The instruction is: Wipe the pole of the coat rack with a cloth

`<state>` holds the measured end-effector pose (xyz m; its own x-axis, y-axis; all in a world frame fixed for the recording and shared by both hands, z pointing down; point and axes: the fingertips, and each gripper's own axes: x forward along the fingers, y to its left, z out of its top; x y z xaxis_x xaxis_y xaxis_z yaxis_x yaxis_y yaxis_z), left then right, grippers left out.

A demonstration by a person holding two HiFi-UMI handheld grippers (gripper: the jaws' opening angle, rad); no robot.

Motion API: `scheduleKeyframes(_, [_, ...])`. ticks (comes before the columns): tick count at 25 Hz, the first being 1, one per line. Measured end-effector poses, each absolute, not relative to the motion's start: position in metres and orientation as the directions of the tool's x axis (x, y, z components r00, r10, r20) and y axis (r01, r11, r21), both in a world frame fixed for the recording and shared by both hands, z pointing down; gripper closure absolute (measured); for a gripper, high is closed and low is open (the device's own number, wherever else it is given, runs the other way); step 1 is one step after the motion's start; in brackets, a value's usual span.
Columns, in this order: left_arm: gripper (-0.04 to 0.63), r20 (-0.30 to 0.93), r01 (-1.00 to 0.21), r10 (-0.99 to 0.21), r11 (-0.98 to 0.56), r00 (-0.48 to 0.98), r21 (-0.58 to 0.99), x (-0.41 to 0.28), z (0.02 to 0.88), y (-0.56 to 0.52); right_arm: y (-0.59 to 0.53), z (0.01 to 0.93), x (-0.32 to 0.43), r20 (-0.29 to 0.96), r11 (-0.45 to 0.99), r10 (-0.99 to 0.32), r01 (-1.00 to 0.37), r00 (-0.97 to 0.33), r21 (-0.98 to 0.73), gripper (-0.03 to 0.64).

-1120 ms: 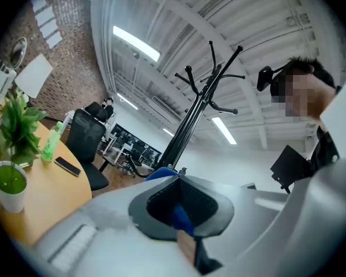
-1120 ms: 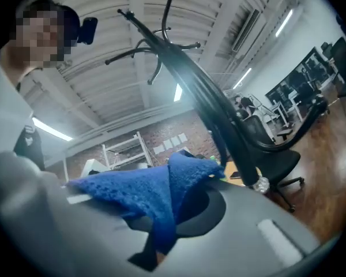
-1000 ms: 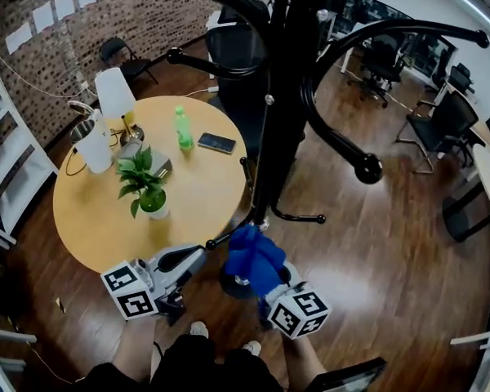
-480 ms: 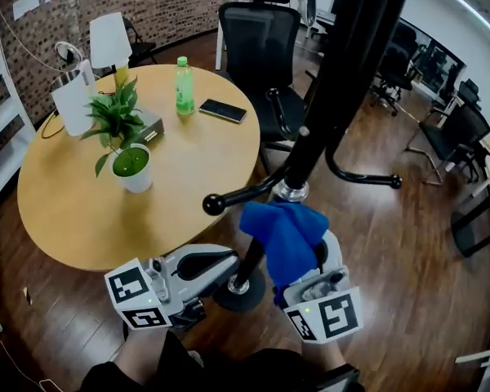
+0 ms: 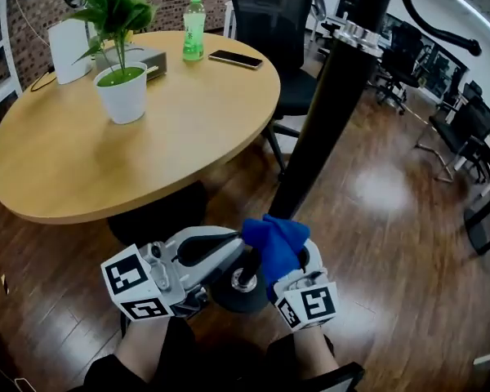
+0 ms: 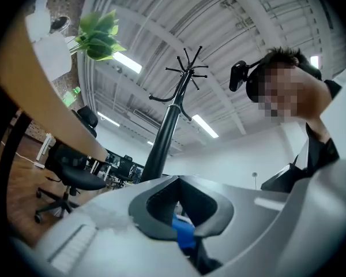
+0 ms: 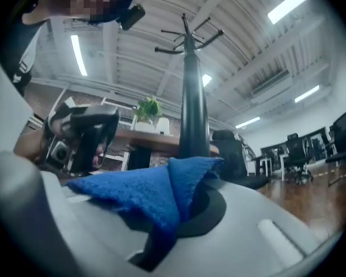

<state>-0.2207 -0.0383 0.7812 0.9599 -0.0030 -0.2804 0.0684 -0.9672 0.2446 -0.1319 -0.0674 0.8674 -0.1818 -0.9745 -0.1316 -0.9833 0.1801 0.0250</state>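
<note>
Head view, pole: the black coat rack pole (image 5: 327,113) slants up from its round base (image 5: 238,291), just beside the round wooden table (image 5: 147,162).
Head view, cloth: a blue cloth (image 5: 273,242) is pressed against the pole low down, just above the base, and covers the right gripper (image 5: 281,263).
Head view, left gripper (image 5: 229,247): its tips are next to the cloth, at the pole.
Left gripper view, jaws: the tips are together and clamp nothing; a sliver of blue shows in the gap below them.
Right gripper view, jaws: clamped on the cloth, which bunches over them; the pole rises just behind.

table (image 5: 171,137): potted plant (image 5: 122,88), green bottle (image 5: 194,29), phone (image 5: 236,59) | floor (image 5: 392,243): coat rack base (image 5: 229,299)
</note>
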Motion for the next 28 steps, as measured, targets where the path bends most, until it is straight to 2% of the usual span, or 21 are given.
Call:
scheduleKeyframes(6, [0.592, -0.243, 0.049, -0.020, -0.960, 0.970, 0.276, -0.216, 0.803, -0.033, -0.068, 1.036, -0.129, 0.175, 0.184, -0.962, -0.970, -0.211, -0.158, 0.592])
scheduleKeyframes(11, [0.592, -0.210, 0.021, -0.046, -0.951, 0.977, 0.307, -0.218, 0.826, -0.037, -0.070, 1.147, -0.138, 0.397, 0.163, -0.876, -0.944, -0.273, -0.287, 0.593])
scheduleKeyframes(16, [0.592, -0.192, 0.005, -0.056, -0.954, 0.980, 0.301, -0.223, 0.829, -0.036, -0.066, 1.190, -0.132, 0.485, 0.089, -0.835, -0.934, -0.259, -0.346, 0.592])
scheduleKeyframes(19, [0.592, -0.187, -0.010, -0.068, -0.955, 0.980, 0.296, -0.228, 0.831, -0.038, -0.069, 1.183, -0.133, 0.459, 0.091, -0.850, -0.930, -0.258, -0.356, 0.592])
scheduleKeyframes(22, [0.592, -0.180, -0.018, -0.075, -0.954, 0.981, 0.300, -0.230, 0.835, -0.037, -0.071, 1.142, -0.134, 0.354, 0.125, -0.892, -0.906, -0.281, -0.404, 0.594])
scheduleKeyframes(25, [0.592, -0.179, -0.022, -0.079, -0.953, 0.981, 0.301, -0.234, 0.834, -0.036, -0.069, 1.050, -0.130, 0.143, 0.197, -0.949, -0.883, -0.280, -0.426, 0.593])
scheduleKeyframes(28, [0.592, -0.199, -0.021, -0.083, -0.955, 0.976, 0.297, -0.239, 0.824, -0.035, -0.063, 0.920, -0.118, -0.107, 0.270, -0.963, -0.893, -0.248, -0.361, 0.592])
